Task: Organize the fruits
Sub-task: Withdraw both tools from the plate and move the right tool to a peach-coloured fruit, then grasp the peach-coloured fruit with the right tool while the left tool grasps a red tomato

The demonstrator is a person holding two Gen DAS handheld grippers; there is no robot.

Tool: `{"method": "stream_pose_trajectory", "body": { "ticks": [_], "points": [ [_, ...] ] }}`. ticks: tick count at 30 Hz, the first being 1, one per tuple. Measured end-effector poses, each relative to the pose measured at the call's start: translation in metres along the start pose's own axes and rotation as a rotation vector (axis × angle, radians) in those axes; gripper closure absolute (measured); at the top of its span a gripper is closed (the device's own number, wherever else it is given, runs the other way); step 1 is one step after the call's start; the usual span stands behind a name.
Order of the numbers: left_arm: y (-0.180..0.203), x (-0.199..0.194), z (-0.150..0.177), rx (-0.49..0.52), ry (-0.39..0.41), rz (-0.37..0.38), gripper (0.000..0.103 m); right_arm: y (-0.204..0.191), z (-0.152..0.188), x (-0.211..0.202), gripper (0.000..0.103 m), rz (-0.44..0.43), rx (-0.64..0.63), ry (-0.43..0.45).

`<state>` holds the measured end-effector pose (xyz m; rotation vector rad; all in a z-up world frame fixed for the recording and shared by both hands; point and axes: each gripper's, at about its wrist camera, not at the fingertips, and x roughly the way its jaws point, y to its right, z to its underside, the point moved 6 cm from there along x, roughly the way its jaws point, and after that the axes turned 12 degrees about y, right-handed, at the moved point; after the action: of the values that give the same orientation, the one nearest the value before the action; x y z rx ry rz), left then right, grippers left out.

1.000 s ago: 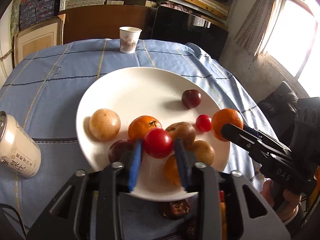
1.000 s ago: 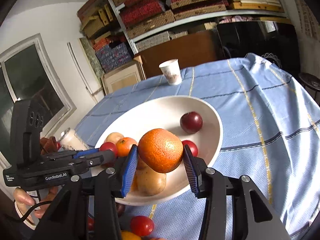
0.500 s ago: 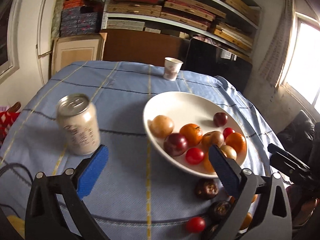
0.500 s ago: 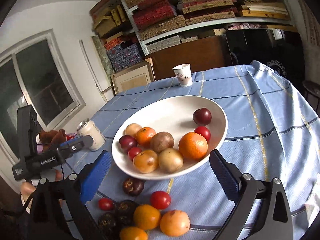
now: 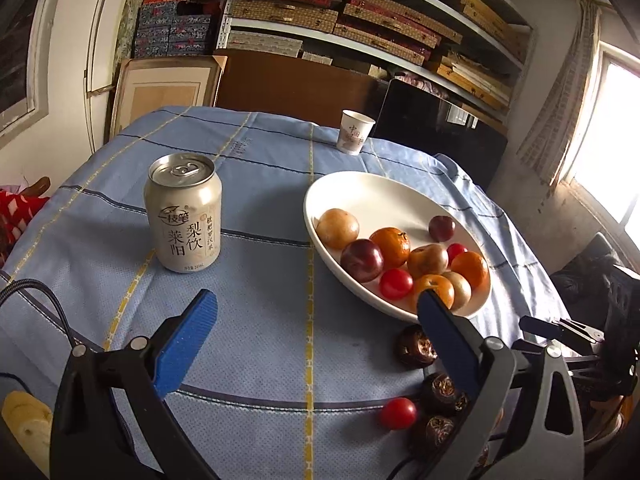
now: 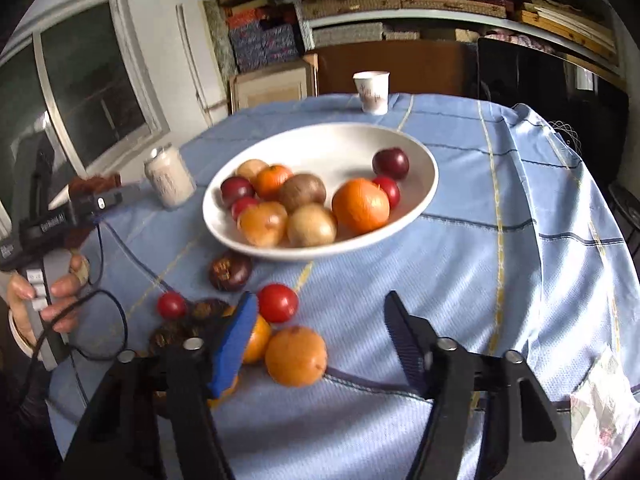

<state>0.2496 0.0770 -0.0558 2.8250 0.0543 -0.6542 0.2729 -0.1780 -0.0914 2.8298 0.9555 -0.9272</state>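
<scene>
A white plate (image 5: 372,196) (image 6: 332,148) on the blue tablecloth holds several fruits: oranges, plums, red tomatoes and brown-yellow round fruits. Loose fruit lies on the cloth in front of it: an orange (image 6: 295,356), a red tomato (image 6: 278,303), a small tomato (image 6: 171,305) (image 5: 398,413) and dark wrinkled fruits (image 6: 231,270) (image 5: 414,347). My left gripper (image 5: 316,336) is open and empty, above the cloth left of the plate. My right gripper (image 6: 320,328) is open and empty, just above the loose orange.
A drink can (image 5: 184,216) (image 6: 169,182) stands left of the plate. A paper cup (image 5: 355,132) (image 6: 372,92) stands at the table's far edge. The cloth hangs over the table's right side (image 6: 580,184). Shelves of boxes fill the back wall.
Both grippers let go of their fruit, a tomato and an orange, onto the plate, opened wide and pulled back. The right one has now dropped towards the loose fruit.
</scene>
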Motion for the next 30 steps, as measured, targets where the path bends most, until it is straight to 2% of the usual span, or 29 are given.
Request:
{"method": "stream_pose_trajectory", "body": {
  "ticks": [5,12,27,30],
  "points": [
    [0.002,-0.002,0.004,0.016,-0.004,0.001,0.005,-0.013,0.012,0.002,0.049,-0.046,-0.066,-0.050],
    [-0.002,-0.002,0.006,-0.002,-0.022,0.007,0.005,-0.015,0.021,0.007,0.058,-0.042,-0.085,-0.096],
    [0.001,-0.003,0.008,0.021,-0.024,0.009,0.005,-0.023,0.029,0.020,0.064,-0.016,-0.129,-0.125],
    [0.000,-0.002,0.007,0.034,-0.029,0.006,0.005,-0.020,0.027,0.017,0.064,-0.035,-0.093,-0.112]
  ]
}}
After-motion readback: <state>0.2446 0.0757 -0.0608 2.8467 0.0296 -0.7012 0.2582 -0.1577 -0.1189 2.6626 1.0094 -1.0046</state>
